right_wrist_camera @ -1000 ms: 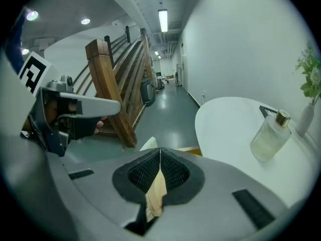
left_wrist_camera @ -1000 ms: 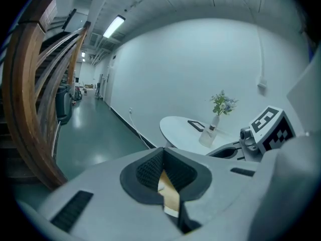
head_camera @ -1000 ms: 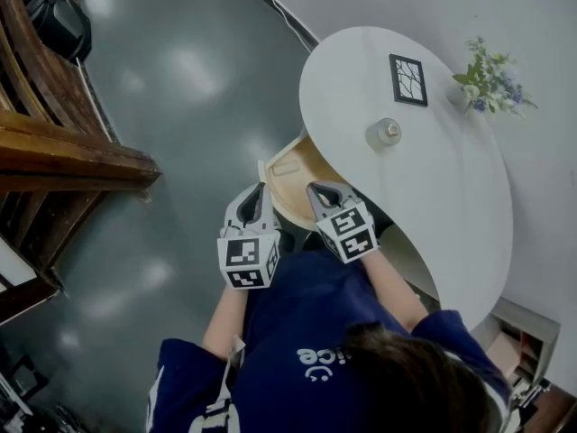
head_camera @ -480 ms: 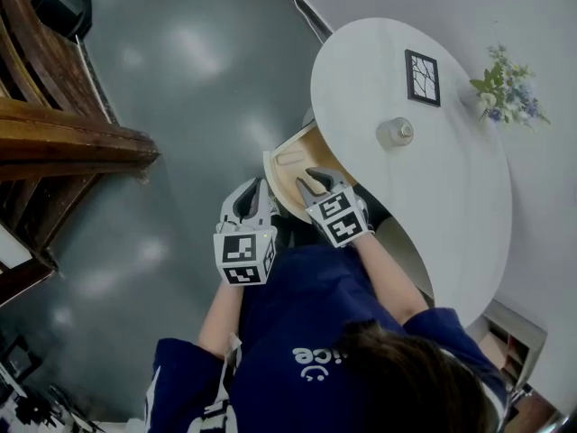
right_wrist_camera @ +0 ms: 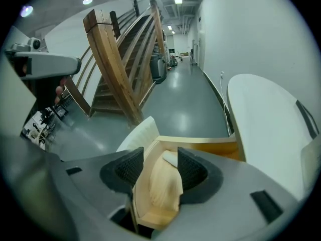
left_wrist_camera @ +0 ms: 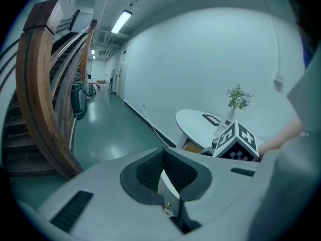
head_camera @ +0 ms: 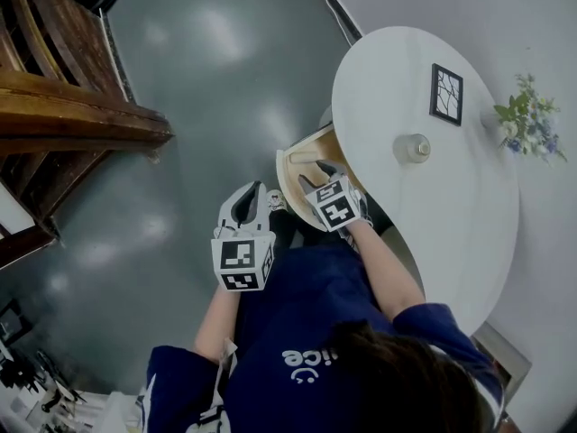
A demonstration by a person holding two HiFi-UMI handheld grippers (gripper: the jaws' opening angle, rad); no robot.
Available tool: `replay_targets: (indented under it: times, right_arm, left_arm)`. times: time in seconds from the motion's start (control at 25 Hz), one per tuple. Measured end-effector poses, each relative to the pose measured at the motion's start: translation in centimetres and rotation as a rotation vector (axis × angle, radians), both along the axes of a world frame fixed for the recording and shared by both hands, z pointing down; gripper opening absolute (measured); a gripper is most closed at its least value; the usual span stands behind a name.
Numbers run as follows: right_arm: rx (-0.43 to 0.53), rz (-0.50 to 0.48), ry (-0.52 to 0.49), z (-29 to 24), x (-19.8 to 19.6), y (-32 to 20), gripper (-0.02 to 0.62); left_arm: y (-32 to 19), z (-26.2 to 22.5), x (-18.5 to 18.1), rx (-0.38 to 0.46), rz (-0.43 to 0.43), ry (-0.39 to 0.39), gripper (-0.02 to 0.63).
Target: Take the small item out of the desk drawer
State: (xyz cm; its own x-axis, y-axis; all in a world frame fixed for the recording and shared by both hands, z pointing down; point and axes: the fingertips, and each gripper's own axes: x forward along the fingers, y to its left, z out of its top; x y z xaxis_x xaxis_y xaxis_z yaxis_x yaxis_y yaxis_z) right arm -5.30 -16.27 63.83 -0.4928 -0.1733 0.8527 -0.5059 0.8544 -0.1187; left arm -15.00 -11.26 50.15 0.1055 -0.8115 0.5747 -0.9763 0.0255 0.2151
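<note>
A wooden drawer stands pulled out from under the left rim of a round white table. My right gripper reaches over the drawer with its jaws opening. In the right gripper view these jaws frame the drawer's pale floor, and a small whitish item lies there between the pads, untouched. The drawer's white front is to the left. My left gripper hangs left of the drawer above the floor, with its pads meeting at the tips and nothing held.
On the tabletop are a black picture frame, a small round jar and a vase of flowers. A wooden staircase rises at the left across grey floor. A white wall runs behind the table.
My right gripper has moved forward over the drawer and its jaws have spread apart. The left gripper has stayed beside the drawer. The head view has shifted a little.
</note>
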Motion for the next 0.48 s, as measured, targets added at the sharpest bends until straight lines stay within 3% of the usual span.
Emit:
replay_targets:
  times: [0.24, 0.48]
  right_arm:
    - [-0.061, -0.017, 0.081, 4.3, 1.2, -0.6, 0.222]
    - [-0.029, -0.112, 0.118, 6.4, 0.5, -0.7, 0.225]
  left_arm:
    - [0.7, 1.1, 0.0, -0.039, -0.064, -0.033, 0.003]
    - [2.2, 1.3, 0.2, -0.079, -0.106, -0.043, 0.003]
